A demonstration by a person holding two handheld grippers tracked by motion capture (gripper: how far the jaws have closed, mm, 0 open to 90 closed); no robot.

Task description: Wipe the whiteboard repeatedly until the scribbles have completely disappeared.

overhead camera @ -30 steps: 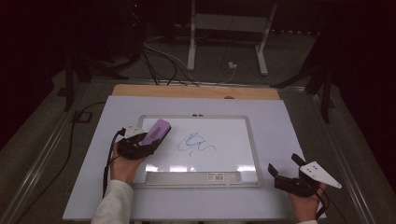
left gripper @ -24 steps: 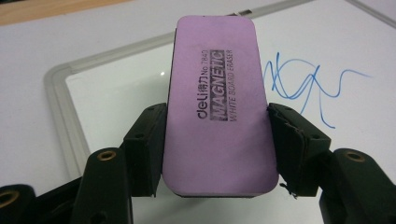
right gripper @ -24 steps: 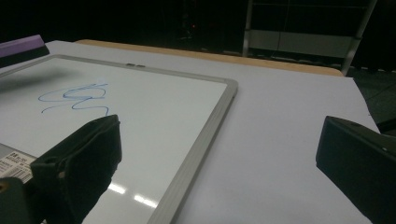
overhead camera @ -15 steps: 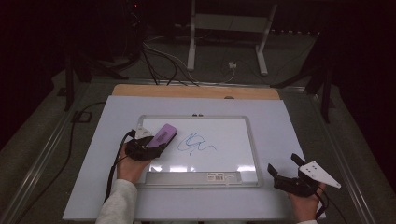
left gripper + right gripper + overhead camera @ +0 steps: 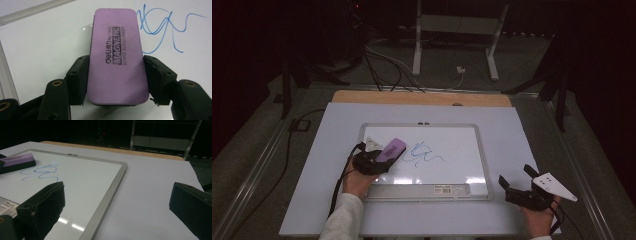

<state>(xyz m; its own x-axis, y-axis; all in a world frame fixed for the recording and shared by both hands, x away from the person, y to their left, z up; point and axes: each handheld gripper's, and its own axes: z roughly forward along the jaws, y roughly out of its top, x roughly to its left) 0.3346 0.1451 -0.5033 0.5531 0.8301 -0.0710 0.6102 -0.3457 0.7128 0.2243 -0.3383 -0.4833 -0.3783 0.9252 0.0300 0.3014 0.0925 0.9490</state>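
Eraser (image 5: 117, 56) has come down beside the blue scribble (image 5: 162, 27).

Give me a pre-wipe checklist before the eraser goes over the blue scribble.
1. Left tool clamped on both sides of the purple eraser: ok.
2. Eraser's front end short of the blue scribble: ok.
3. Eraser flat on the whiteboard: cannot tell.
4. Right tool open, off the board, resting beside it: ok.
5. Nothing lying between eraser and scribble: ok.
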